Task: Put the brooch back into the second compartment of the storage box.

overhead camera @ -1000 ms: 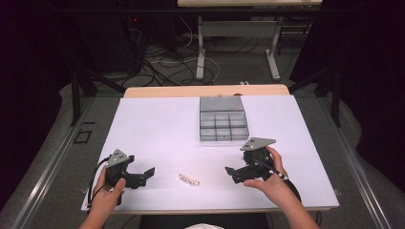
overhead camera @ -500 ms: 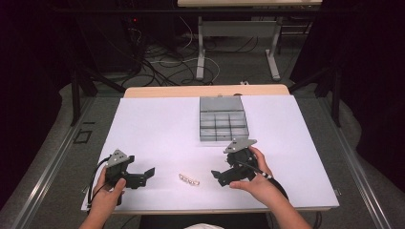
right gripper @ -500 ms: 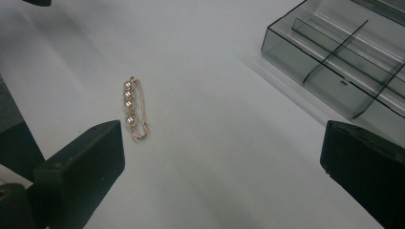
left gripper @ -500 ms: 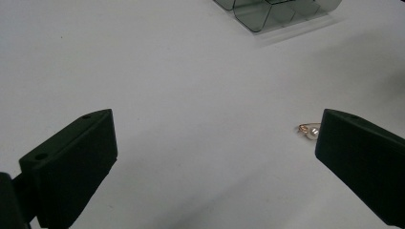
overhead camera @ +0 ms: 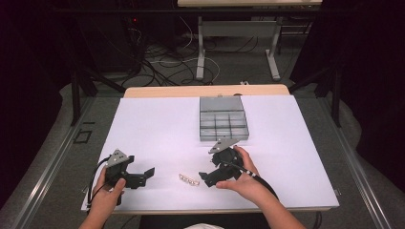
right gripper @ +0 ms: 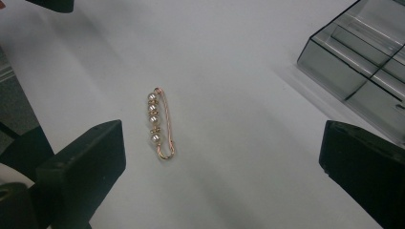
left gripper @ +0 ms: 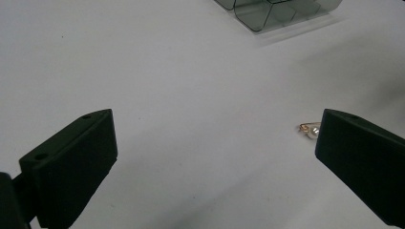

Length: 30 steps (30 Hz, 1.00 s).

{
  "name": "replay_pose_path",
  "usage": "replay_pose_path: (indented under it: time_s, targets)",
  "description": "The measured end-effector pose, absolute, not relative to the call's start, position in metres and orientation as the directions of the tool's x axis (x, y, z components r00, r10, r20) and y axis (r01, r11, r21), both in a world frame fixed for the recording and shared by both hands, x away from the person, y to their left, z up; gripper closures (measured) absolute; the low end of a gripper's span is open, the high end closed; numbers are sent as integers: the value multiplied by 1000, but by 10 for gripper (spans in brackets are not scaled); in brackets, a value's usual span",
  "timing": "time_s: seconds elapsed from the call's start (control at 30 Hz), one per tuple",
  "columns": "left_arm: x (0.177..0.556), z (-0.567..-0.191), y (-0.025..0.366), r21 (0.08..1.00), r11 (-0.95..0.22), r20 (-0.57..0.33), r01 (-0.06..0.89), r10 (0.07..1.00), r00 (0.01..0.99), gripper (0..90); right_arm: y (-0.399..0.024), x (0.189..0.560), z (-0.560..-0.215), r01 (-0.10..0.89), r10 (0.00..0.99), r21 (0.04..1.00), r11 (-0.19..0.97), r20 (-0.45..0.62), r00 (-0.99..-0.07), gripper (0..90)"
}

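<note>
While the right gripper hangs low over the desk near its front edge, jaws spread wide and gripping nothing, the pearl pin lies flat just ahead of it, nearer its left jaw than its right in the right gripper view. Three pearls sit along a thin gold wire, long axis running away from the camera. In the high view the pin sits just left of the right gripper, between the two hands, close to the front edge.

Step in hand, as I judge it: line up and pinch the pin. To do it well, shift the right gripper sideways so the pin sits midway between the jaws, then lower until the tips nearly touch the desk. Close across the pearls, not the bare wire; the wire is thin and flat and will likely slip or skate away. Close slowly. Keep the jaws level so both tips meet the desk together.

Left gripper rests near the front left corner, released, holding nothing; in its own view one end of the pin peeks out beside its right jaw. Keep it parked there, out of the way.

Farther back, the grey compartment box sits toward the rear centre of the desk, well apart from the pin; looks the likely drop spot.
</note>
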<state>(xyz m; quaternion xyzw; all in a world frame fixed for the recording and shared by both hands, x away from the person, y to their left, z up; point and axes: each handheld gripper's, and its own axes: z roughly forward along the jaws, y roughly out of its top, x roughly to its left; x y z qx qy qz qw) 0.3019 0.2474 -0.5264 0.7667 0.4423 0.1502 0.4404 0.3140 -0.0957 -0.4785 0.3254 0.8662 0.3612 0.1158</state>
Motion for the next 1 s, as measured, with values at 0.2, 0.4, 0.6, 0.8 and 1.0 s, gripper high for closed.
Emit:
replay_pose_path:
  time_s: [0.2,0.4,0.6,0.8,1.0]
  targets:
    - [302,-527,248,810,-212,-167,547,811,561,3,-84,315,-477,481,640,681,552,23,-768,87]
    - [302,-527,248,809,-219,-160,546,811,563,3,-75,316,-477,480,627,653,586,11,-779,144]
    - [302,-527,248,808,-213,-166,549,811,560,3,-65,318,-479,468,600,633,617,6,-800,180]
    - [302,-526,249,809,-221,-159,545,810,564,3,-56,320,-485,468,591,619,630,8,-807,206]
    - [302,-527,249,808,-216,-165,549,811,562,3,-49,324,-492,455,561,593,664,8,-828,289]
